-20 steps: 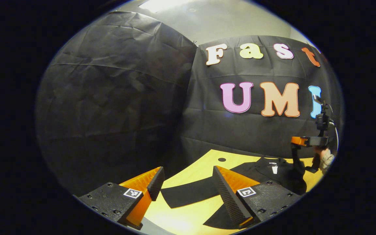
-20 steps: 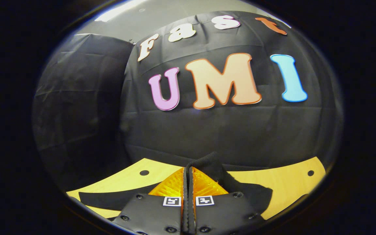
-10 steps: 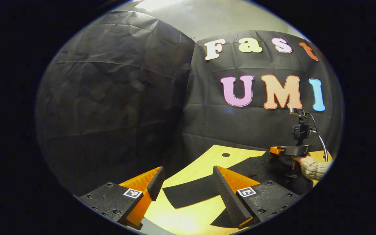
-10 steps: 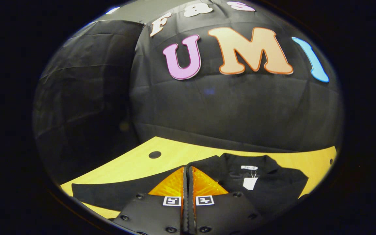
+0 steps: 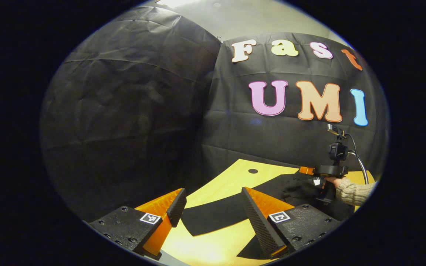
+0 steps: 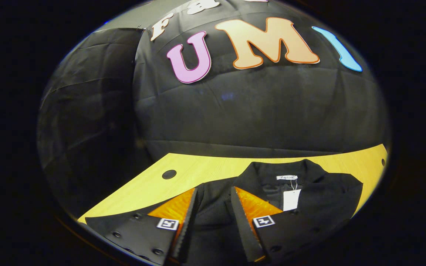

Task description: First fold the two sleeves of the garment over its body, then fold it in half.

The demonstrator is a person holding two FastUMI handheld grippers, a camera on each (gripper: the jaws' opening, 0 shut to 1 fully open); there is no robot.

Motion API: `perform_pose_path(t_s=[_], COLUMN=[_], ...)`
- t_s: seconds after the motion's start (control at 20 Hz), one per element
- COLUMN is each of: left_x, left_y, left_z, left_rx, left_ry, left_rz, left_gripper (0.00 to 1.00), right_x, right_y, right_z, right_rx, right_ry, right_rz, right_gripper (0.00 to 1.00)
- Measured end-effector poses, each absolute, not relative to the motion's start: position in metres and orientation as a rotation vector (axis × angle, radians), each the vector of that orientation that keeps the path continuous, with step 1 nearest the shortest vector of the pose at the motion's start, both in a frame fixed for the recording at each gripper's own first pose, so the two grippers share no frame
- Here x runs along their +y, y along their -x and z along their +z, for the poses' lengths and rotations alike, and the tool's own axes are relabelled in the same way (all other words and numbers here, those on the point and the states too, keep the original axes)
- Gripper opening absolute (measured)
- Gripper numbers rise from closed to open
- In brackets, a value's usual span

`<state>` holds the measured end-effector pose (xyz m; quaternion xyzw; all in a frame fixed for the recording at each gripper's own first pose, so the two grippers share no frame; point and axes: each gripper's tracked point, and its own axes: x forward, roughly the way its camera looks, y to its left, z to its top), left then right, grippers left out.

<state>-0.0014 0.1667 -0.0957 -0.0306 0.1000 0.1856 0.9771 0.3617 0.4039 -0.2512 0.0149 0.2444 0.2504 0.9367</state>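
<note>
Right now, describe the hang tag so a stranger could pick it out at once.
Start at the wooden table, where a black garment lies. At its collar hangs the hang tag, a plain white card on a string, unlike the sewn label above it.

The right gripper [image 6: 213, 201] has opened, dropping the sleeve onto the garment [image 6: 309, 199]
</note>
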Motion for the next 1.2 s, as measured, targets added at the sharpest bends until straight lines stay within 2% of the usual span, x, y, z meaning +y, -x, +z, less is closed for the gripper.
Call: perform_pose_path(t_s=[0.05,0.2,0.35,0.4,0.45,0.5,0.85,0.95,1.0,1.05,1.2], left_x=[0.166,0.165,0.166,0.167,0.167,0.169,0.189,0.197,0.198,0.199,0.206], left_y=[-0.001,-0.007,-0.013,-0.014,-0.015,-0.018,-0.024,-0.019,-0.020,-0.020,-0.018], left_z=[-0.098,-0.109,-0.132,-0.141,-0.151,-0.160,-0.217,-0.236,-0.245,-0.253,-0.273], left_rx=[0.206,0.223,0.278,0.302,0.325,0.344,0.480,0.532,0.550,0.570,0.619], left_ry=[0.056,0.043,0.050,0.062,0.069,0.067,0.067,0.066,0.069,0.069,0.033], left_rz=[0.366,0.340,0.312,0.304,0.302,0.305,0.334,0.353,0.352,0.345,0.335], left_gripper=[0.93,0.90,0.90,0.94,0.90,0.90,0.90,0.91,0.91,0.92,0.92], right_x=[0.402,0.393,0.383,0.376,0.367,0.358,0.275,0.255,0.245,0.233,0.205], right_y=[-0.361,-0.359,-0.347,-0.343,-0.338,-0.333,-0.299,-0.279,-0.270,-0.261,-0.240], right_z=[-0.249,-0.240,-0.218,-0.210,-0.202,-0.192,-0.132,-0.122,-0.117,-0.114,-0.107], right_rx=[0.500,0.487,0.462,0.445,0.427,0.410,0.301,0.296,0.294,0.290,0.281], right_ry=[-0.034,-0.010,-0.013,-0.012,-0.012,-0.016,-0.076,-0.106,-0.105,-0.087,-0.009], right_rz=[0.506,0.491,0.506,0.505,0.501,0.496,0.407,0.402,0.399,0.391,0.366], right_gripper=[0.64,0.96,0.98,0.98,0.94,0.98,0.98,0.94,0.98,0.94,0.94])
